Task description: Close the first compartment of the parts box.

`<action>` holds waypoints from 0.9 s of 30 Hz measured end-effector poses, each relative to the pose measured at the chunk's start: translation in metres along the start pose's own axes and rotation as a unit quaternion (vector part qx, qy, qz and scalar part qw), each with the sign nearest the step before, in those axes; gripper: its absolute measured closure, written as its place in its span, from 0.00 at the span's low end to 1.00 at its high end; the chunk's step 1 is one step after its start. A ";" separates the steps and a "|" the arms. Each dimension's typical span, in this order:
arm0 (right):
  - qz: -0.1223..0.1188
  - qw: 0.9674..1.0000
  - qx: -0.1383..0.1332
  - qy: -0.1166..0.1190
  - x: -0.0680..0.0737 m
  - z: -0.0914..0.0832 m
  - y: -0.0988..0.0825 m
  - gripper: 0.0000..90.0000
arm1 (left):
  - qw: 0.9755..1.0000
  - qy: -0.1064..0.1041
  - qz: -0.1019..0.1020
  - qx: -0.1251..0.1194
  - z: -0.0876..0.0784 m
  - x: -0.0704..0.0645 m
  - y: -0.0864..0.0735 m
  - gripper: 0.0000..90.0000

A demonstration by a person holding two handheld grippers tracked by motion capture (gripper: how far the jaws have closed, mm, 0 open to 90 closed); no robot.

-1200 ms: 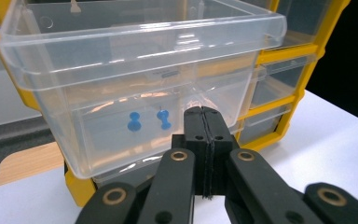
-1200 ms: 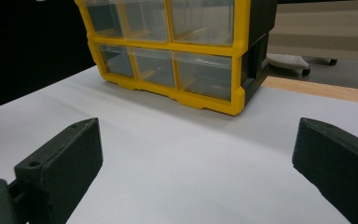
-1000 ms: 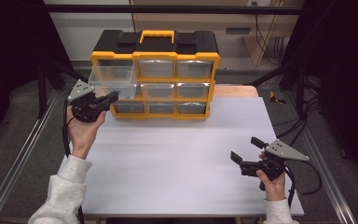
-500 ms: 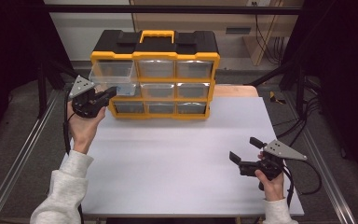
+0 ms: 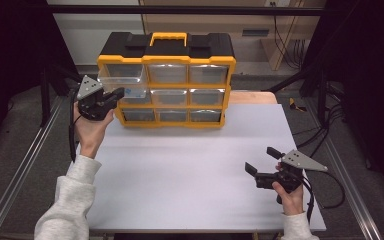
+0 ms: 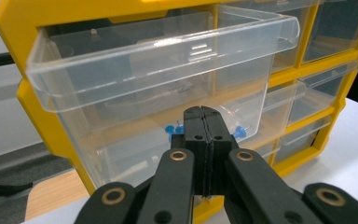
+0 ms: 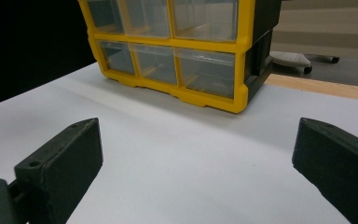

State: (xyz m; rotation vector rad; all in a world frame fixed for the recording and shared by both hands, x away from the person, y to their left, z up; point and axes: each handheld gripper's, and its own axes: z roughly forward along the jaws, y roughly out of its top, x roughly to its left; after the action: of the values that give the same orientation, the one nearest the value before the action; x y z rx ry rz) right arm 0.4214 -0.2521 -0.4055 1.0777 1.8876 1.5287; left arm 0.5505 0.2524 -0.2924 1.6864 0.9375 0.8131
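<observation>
A yellow and black drawer cabinet (image 5: pixel 166 85) stands at the back of the white table (image 5: pixel 190 165). One clear drawer (image 5: pixel 124 89) in its left column is pulled out; blue push pins (image 6: pixel 175 129) lie inside it. My left gripper (image 5: pixel 114 94) is shut with nothing between its jaws, and its tips (image 6: pixel 204 116) sit right at the front wall of that clear drawer (image 6: pixel 158 70). Near the table's front right my right gripper (image 5: pixel 261 160) stands open and empty above the bare white table (image 7: pixel 196 154), pointing toward the cabinet (image 7: pixel 186 51).
The other drawers (image 5: pixel 210 95) of the cabinet are pushed in. A wooden board (image 5: pixel 252 97) shows behind the table's right rear. Metal rails (image 5: pixel 20 170) run along the left side, and cables (image 5: pixel 330 195) trail off the right edge.
My left gripper has risen slightly along the front of the pulled-out drawer and stays shut. The right gripper has not moved.
</observation>
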 end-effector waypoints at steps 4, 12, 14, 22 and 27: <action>0.004 1.000 -0.001 0.001 0.001 0.001 0.000 0.02 | 1.000 0.002 -0.002 0.000 0.003 0.002 0.001 1.00; 0.005 1.000 -0.003 0.002 0.002 0.000 0.001 0.02 | 1.000 0.009 0.003 0.000 0.010 0.006 0.001 1.00; 0.005 1.000 -0.003 0.002 0.002 0.000 0.001 0.02 | 1.000 0.010 0.006 -0.001 0.011 0.007 0.001 1.00; 0.005 1.000 -0.003 0.003 0.002 0.001 0.001 0.02 | 1.000 0.014 0.014 -0.003 0.016 0.011 0.001 1.00; 0.003 1.000 0.000 0.002 0.001 0.001 0.000 0.02 | 1.000 0.016 0.019 -0.003 0.021 0.013 0.002 1.00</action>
State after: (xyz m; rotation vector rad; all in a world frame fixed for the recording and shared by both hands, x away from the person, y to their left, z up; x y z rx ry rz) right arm 0.4214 -0.2507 -0.4055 1.0811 1.8880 1.5362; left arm 0.5750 0.2542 -0.2953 1.6944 0.9264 0.8710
